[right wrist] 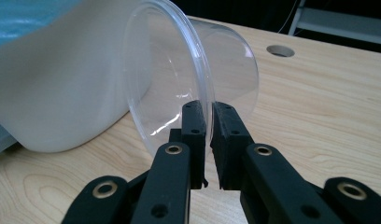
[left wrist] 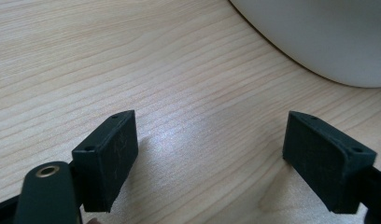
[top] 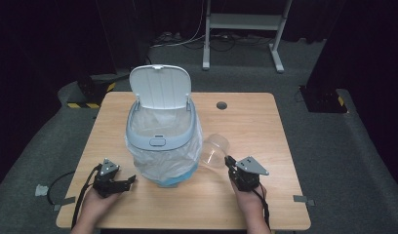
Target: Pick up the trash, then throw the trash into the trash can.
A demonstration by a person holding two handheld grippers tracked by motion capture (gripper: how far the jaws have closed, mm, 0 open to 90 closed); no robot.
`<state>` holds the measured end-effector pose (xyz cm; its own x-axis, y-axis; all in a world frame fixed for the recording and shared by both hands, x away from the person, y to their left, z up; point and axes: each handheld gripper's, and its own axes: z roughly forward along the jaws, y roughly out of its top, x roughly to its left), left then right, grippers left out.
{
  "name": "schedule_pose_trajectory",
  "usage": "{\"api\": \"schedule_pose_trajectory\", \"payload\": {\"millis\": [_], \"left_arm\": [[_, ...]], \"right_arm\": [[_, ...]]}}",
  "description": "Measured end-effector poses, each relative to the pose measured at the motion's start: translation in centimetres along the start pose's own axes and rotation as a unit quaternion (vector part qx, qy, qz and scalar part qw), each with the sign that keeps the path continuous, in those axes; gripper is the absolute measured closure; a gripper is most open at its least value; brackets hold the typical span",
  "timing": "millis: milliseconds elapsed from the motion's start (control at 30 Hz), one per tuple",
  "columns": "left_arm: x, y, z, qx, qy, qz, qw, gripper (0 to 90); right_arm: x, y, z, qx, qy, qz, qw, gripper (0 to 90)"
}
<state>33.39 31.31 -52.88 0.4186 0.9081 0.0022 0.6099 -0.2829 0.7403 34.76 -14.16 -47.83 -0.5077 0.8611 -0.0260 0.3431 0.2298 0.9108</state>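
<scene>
Here the right gripper (right wrist: 208, 122) pinched the thin rim of a clear, round plastic cup (right wrist: 198, 84) between its flat black jaws, the cup tipped on its side just right of the bin (top: 161, 141), near or touching the bag. That bin was a white and pale-blue tub lined with a smooth translucent bag, its curved lid (top: 160, 86) standing upright at the back, on a light woodgrain table (top: 265, 126). Left of the bin, the left gripper (left wrist: 209, 156) rested low over the wood, its matte jaws spread wide with nothing between them.

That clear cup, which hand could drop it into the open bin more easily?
Probably right: its hand-held gripper already pinches the clear cup's rim beside the bin; the left hand-held gripper is open, holding nothing.
</scene>
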Motion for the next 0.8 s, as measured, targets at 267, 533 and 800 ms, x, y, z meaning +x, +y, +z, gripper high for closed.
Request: {"api": "schedule_pose_trajectory", "payload": {"millis": [267,533,800], "left_arm": [[-0.1,-0.1,-0.1,0.0,-0.001,0.0,1.0,18.3],[-0.1,-0.1,-0.1,0.0,-0.002,0.0,1.0,18.3],[-0.1,0.1,0.1,0.001,-0.004,0.002,1.0,18.2]], "right_arm": [[0.1,0.6,-0.4,-0.025,-0.013,0.001,0.9996,83.7],[0.3,1.5,-1.3,-0.064,-0.028,0.002,0.9976,83.7],[0.3,2.1,-2.8,-0.091,-0.041,0.008,0.995,83.7]]}}
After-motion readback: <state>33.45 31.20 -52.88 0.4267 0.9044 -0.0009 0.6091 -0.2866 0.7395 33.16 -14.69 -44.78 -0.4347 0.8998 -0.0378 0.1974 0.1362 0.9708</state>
